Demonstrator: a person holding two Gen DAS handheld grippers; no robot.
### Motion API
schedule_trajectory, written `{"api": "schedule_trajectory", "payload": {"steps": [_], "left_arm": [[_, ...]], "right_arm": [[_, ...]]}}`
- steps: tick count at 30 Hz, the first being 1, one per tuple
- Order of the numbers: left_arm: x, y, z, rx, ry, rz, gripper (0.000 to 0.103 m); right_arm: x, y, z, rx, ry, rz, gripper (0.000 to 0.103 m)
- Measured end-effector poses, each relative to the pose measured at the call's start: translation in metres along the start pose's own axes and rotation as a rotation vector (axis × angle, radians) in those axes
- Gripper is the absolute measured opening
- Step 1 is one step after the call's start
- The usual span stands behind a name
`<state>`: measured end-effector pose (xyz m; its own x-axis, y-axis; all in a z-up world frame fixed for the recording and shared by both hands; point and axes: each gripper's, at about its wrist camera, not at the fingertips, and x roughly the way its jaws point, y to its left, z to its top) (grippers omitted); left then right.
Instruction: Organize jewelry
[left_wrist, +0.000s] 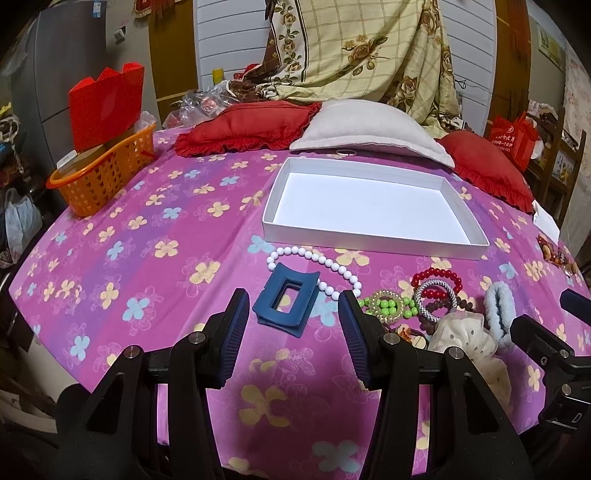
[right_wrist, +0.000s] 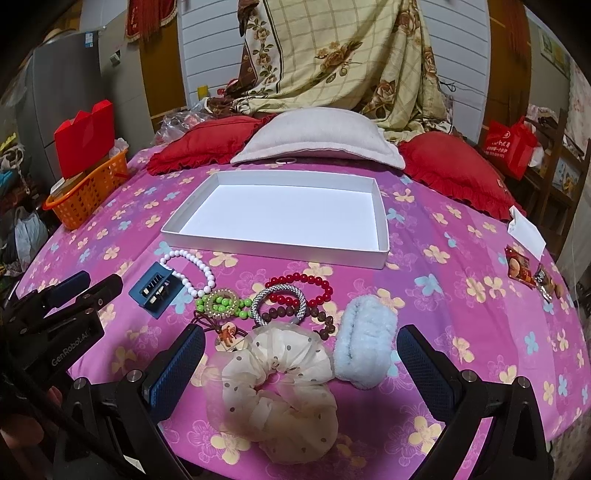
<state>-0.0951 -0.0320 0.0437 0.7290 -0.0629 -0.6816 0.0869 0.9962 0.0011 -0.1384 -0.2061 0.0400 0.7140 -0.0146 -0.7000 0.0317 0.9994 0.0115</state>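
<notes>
Glossy red beads (right_wrist: 321, 291), fluffy blue scrunchie (right_wrist: 365, 343), matt white tray (right_wrist: 382, 236).

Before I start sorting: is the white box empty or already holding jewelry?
Empty. The white box shows only bare white floor in both views; the bracelets and hair accessories all lie on the cloth outside it.

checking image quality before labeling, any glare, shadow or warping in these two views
Left wrist view: heavy fisheye bending, dark vignetted corners, white tray floor blown out, left gripper shadowing the cloth beneath it. Right wrist view: same warping, tray overexposed, cream scrunchie sharp, right gripper open.
</notes>
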Motion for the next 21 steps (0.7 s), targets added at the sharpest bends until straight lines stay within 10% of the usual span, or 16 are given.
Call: {"api": "schedule_trajectory", "payload": {"steps": [21], "left_arm": [[0.0013, -0.0064, -0.0012, 0.006, 0.009, -0.006, 0.050]], "right_arm": [[0.0012, 0.0008, 0.0003, -0.010, 0.006, -0.010, 0.103]]}}
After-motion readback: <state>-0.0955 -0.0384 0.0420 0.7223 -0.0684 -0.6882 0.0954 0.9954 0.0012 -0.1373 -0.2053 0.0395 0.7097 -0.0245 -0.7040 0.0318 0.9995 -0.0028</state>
